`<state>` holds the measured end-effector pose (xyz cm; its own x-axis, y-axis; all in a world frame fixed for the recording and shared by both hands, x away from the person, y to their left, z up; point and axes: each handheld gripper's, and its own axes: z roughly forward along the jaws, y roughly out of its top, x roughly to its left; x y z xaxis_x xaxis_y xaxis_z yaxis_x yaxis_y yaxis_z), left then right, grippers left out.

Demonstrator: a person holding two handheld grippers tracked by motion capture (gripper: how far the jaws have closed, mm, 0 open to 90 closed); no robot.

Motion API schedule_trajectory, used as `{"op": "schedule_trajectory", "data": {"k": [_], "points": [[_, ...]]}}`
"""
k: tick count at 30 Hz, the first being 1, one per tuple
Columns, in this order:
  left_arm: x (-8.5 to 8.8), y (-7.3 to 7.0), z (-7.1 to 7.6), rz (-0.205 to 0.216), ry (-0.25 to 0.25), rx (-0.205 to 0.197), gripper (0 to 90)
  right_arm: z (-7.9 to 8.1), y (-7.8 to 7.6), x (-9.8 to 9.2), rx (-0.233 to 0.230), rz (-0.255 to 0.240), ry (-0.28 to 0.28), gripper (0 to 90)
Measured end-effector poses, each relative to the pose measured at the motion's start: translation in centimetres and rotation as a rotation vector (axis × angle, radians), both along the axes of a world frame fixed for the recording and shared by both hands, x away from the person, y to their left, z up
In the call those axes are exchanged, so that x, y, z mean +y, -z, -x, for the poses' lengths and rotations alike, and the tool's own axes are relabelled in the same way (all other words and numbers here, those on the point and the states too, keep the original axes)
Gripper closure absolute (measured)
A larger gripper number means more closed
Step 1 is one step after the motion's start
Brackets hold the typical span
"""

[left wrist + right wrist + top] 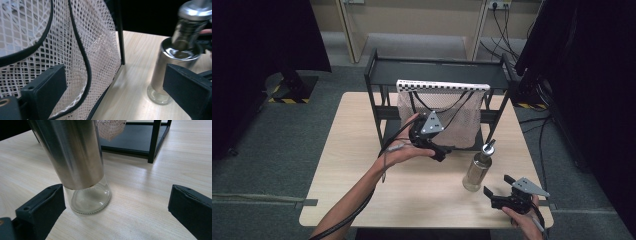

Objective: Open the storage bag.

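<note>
Bottle [478,170]: standing upright on the pale wood-grain bench [362,190], just off the front right corner of the black metal rack [377,95]. Body is showing a brushed steel sleeve over a clear glass base with a ribbed foot, topped by a shiny metal pour cap.

Mesh bag [439,117]: hanging from the rack's upper shelf, cream netting with black cord trim and handles, soft and slack, lower edge sagging toward the rack's bottom tray.

Left gripper [434,145]: hovering at the bag's lower front, jaws spread wide and holding nothing; netting is lying between and behind them.

Right gripper [499,192]: resting low near the bench's front right edge, jaws wide apart, facing the bottle's base without touching it.

Progress: judged early. Bottle is ungrasped, bag mouth is not yet being held open; gripping, lifting and bagging appear to remain.
</note>
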<state>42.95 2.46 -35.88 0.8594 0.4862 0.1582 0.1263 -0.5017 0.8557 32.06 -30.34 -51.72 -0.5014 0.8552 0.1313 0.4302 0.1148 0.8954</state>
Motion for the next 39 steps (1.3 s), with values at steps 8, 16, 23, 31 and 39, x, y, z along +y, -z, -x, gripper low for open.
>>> {"op": "schedule_trajectory", "data": {"k": [8, 16, 23, 31, 39], "points": [[-0.9, 0.9, -1.2, -0.055, -0.018, 0.014, 5.4, 0.0, 0.1, 0.0, 0.002, -0.001, -0.001, 1.1], [-0.9, 2.0, -0.9, -0.083, 0.019, 0.069, 6.9, 0.0, 0.2, 0.0, 0.005, -0.004, -0.006, 1.1], [-0.2, 1.6, 0.1, -0.041, 0.087, 0.105, 7.2, -0.1, 0.2, -0.1, 0.006, -0.005, -0.002, 1.1], [0.4, 0.8, 1.2, 0.002, 0.161, 0.141, 6.8, -0.1, 0.3, -0.2, 0.011, -0.010, 0.000, 1.1], [0.5, 0.0, 2.2, 0.014, 0.206, 0.148, 6.2, -0.1, 0.3, -0.4, 0.008, -0.011, 0.002, 1.1]]}}
